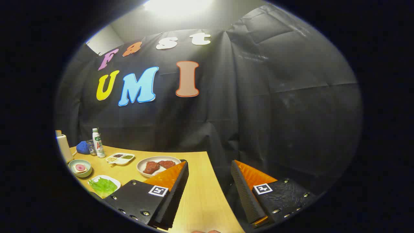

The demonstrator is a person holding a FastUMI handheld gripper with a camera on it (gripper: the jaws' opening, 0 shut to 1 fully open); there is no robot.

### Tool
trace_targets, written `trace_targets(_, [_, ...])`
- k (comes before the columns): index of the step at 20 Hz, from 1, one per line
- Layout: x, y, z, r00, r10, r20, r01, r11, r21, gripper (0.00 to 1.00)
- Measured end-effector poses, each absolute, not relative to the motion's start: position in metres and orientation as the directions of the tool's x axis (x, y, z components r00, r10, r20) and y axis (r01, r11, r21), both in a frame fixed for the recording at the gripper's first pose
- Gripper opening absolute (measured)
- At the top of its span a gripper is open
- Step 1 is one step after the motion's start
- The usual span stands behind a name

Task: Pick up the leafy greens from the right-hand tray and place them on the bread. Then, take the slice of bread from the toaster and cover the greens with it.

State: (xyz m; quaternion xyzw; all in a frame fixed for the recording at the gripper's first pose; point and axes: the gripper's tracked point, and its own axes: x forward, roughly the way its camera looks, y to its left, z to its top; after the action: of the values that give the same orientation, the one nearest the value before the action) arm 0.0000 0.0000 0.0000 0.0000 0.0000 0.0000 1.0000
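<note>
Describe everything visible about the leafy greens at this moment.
The leafy greens are a bright green, crinkled, glossy-looking heap lying flat on a small white tray on the wooden table. They sit off to the left of the open tongs, untouched, near a bowl holding a slice of bread.

white plate [142, 169] carrying two dark red meat pieces [158, 166]; at its ten o'clock a sauce dish [120, 158]; further along, a bottle [98, 143] beside a blue object [82, 148]
</note>
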Motion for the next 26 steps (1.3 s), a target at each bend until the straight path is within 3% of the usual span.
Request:
trace_targets(11, [-0.102, 0.173, 0.042, 0.984, 0.142, 0.108, -0.139, 0.99, -0.033, 0.81])
trace_targets(26, [-0.113, 0.217, -0.027, 0.979, 0.198, -0.04, -0.198, 0.98, 0.014, 0.81])
